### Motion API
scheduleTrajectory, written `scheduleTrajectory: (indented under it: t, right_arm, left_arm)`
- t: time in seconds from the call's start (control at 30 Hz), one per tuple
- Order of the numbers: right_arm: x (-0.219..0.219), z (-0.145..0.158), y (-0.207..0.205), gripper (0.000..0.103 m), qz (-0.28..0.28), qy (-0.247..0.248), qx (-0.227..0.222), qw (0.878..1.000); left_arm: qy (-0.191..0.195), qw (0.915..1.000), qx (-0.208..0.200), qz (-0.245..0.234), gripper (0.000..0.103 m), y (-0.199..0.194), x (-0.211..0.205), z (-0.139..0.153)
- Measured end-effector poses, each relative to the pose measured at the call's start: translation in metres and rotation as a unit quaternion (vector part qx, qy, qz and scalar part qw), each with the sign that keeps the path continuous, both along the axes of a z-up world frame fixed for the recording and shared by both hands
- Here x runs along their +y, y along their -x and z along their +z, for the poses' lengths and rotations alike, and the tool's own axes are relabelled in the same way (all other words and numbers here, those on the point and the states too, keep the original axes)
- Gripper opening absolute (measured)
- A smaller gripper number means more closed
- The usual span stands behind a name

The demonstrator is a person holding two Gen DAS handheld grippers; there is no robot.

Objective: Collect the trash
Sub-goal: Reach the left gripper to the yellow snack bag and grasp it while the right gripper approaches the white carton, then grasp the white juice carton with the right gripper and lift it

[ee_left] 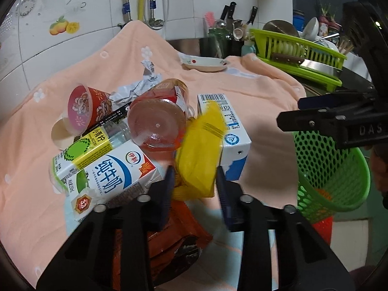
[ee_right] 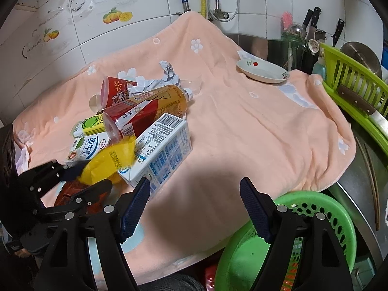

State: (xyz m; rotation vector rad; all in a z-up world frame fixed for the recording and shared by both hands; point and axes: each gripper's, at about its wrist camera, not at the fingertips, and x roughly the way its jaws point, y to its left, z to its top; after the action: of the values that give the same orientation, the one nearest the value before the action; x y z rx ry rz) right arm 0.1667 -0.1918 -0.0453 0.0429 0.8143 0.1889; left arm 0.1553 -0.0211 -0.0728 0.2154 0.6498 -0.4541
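A heap of trash lies on a peach towel. My left gripper is shut on a crumpled yellow wrapper at the near edge of the heap. The wrapper leans on a blue-and-white milk carton. Behind are a second milk carton, a red-labelled bottle, a red cup and crumpled foil. My right gripper stands open and holds nothing, over the towel by a green basket.
An orange-red packet lies under my left gripper. A small plate sits at the towel's far side. A green dish rack with a cleaver stands to the right. Tiled wall and pipes behind.
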Motion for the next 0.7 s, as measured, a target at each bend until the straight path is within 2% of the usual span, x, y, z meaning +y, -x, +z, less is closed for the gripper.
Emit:
scheduleTrajectory:
  t: [0.07, 0.13, 0.37, 0.5, 0.7]
  right_arm:
    - [0.003, 0.001, -0.003, 0.074, 0.003, -0.004, 0.002, 1.000]
    - [0.007, 0.002, -0.006, 0.074, 0.006, -0.008, 0.003, 1.000]
    - [0.018, 0.005, -0.023, 0.072, 0.013, -0.039, 0.020, 0.999]
    - [0.029, 0.003, -0.043, 0.070, 0.019, -0.064, 0.044, 0.997]
    - [0.039, -0.006, -0.071, 0.070, 0.006, -0.075, 0.076, 0.994]
  left_arm:
    - [0.011, 0.9999, -0.002, 0.003, 0.019, 0.002, 0.004, 0.002]
    - [0.026, 0.9996, -0.005, 0.009, 0.018, 0.005, 0.009, 0.006]
    - [0.084, 0.9957, -0.022, 0.032, 0.017, 0.022, 0.034, 0.025]
    - [0.107, 0.9928, -0.029, 0.045, 0.017, 0.031, 0.048, 0.034]
    - [0.116, 0.9906, -0.042, 0.060, 0.017, 0.040, 0.063, 0.044]
